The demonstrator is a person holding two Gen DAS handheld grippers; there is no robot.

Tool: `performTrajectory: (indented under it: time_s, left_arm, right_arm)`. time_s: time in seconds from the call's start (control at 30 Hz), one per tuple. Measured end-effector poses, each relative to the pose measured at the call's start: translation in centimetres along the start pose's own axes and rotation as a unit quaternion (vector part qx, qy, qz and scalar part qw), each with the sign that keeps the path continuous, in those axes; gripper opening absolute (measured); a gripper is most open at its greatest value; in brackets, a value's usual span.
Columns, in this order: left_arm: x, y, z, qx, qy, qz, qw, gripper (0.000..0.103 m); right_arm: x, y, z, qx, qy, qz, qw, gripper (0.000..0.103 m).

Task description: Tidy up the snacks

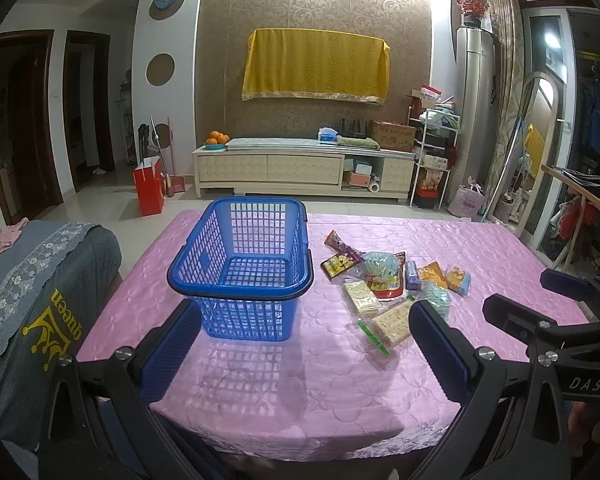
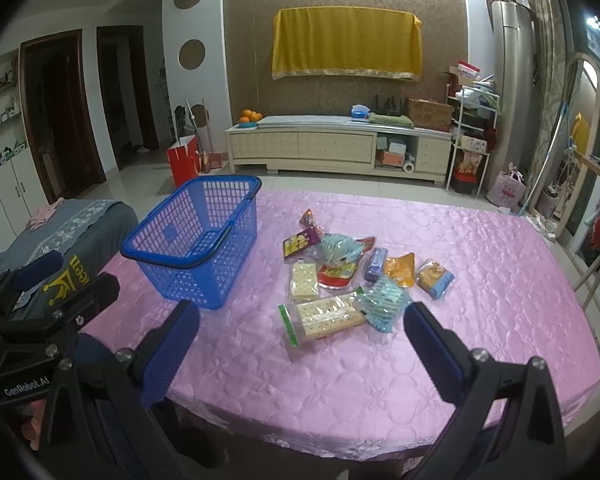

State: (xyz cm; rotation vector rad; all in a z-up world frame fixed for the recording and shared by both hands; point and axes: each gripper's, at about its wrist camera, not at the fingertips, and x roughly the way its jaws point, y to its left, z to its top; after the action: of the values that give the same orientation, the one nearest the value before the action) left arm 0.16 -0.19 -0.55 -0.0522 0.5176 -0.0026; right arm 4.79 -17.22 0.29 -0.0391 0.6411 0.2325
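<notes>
My right gripper [image 2: 300,344] hangs with its blue-padded jaws spread wide and nothing between them, low over the near edge of the table; my left gripper [image 1: 296,340] is likewise wide open and empty, pointed at the near wall of the blue plastic lattice basket [image 1: 242,268]. Just ahead of the right jaws lies the clear zip bag of pale crackers with a green seal strip [image 2: 324,318], touching a crinkled teal-striped wrapped pack [image 2: 382,308] on its right. Behind these sits a loose cluster: a second small clear cracker pack [image 2: 304,286], a red-and-white pouch [image 2: 338,276], a purple bar [image 2: 376,264], an orange foil packet [image 2: 400,268], a blue-and-orange packet [image 2: 436,278] and a purple-and-yellow packet [image 2: 298,244]. The basket stands upright to the left of the pile, near but apart from it, handle folded on the rim, and appears empty. All rests on the pink quilted tablecloth [image 2: 480,280]. Judgement: sorting has not begun; this is the approach to a first pick. The next move calls for lowering the right jaws across the zip bag's narrow width and closing gently, since the film looks slippery and the crackers brittle, then carrying it left over the basket rim.
</notes>
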Motion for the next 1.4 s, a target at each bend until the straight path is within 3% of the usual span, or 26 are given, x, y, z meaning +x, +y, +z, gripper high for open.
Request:
performTrajectory:
  time_s: [1.17,1.4]
  left_arm:
    - [0.0,-0.2,-0.1,0.002,0.003,-0.005,1.0,0.103]
    - [0.2,-0.5,1.0,0.012,-0.006,-0.009,0.9999,0.103]
  right_arm:
    - [0.0,-0.2,0.0,0.003,0.009,0.003,1.0,0.103]
    - [-0.3,-0.8,1.3,0.005,0.001,-0.005,1.0,0.103]
